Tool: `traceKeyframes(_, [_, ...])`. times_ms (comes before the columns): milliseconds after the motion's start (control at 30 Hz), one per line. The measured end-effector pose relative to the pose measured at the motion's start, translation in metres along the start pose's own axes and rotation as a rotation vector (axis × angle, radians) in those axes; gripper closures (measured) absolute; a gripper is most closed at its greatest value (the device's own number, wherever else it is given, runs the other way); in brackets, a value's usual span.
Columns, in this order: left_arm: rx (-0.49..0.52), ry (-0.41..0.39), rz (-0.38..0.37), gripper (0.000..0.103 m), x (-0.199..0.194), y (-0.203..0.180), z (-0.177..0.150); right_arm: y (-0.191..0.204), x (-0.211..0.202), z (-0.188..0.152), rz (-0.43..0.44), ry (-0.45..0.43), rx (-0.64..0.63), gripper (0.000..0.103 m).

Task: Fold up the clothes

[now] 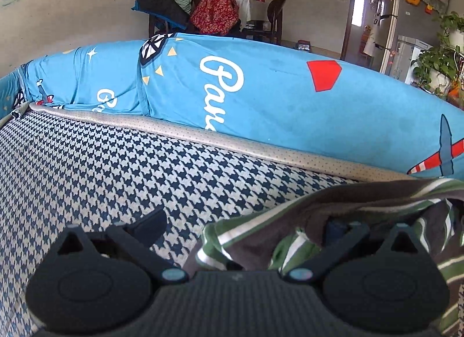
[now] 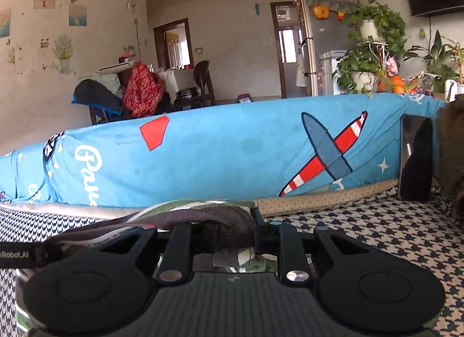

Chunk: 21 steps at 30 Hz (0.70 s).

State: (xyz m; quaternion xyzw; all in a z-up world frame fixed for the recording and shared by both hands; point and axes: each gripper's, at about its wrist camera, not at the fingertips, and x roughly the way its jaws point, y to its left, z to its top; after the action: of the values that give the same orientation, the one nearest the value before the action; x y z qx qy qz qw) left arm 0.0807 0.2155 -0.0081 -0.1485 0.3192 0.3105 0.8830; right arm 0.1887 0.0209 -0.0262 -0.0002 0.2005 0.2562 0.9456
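Shirt (image 1: 333,209) in green, brown and white stripes, bunched on the checked cushion (image 1: 101,163) near its back edge.
The right gripper (image 2: 232,228) is clamped on a fold of it. The left gripper (image 1: 246,228) stands wide apart, one finger (image 1: 150,222) bare over the cushion, the other under the cloth. Behind runs a blue backrest cover (image 2: 232,148).

I see a garment (image 1: 342,206) striped in green, white and dark brown. Under it the seat cover (image 1: 116,168) carries a navy-and-cream houndstooth check, edged by a beige dotted border (image 1: 203,137). Behind, the backrest cover (image 2: 232,145) is bright blue with white lettering, a red shape and a red-white-and-blue plane. Both of my grippers' bodies are black.
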Motion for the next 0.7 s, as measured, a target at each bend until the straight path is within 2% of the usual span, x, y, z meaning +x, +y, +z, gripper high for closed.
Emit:
traceKeyframes(133, [-0.008,0.023,-0.017,0.0,0.007,-0.006,0.0,-0.002,0.009,0.006,-0.034,-0.04,-0.032,0.083])
traceKeyframes(200, [-0.018,0.05,0.003,0.0,0.013,-0.006,-0.001,-0.006,0.02,0.004,-0.018,0.032,-0.008,0.08])
traceKeyframes(267, [-0.035,0.076,0.004,0.0,0.018,-0.005,-0.001,-0.011,0.03,0.0,0.003,0.132,0.029,0.073])
traceKeyframes(333, [-0.051,0.077,-0.002,0.0,0.017,-0.002,-0.001,-0.015,0.033,-0.005,-0.003,0.188,0.06,0.059])
traceKeyframes(533, [-0.056,0.034,-0.039,0.0,0.007,0.002,0.001,-0.02,0.018,-0.009,0.035,0.199,0.041,0.045])
traceKeyframes(700, [-0.065,0.011,0.007,0.0,0.004,0.005,0.004,-0.027,0.009,-0.016,0.096,0.257,0.043,0.038])
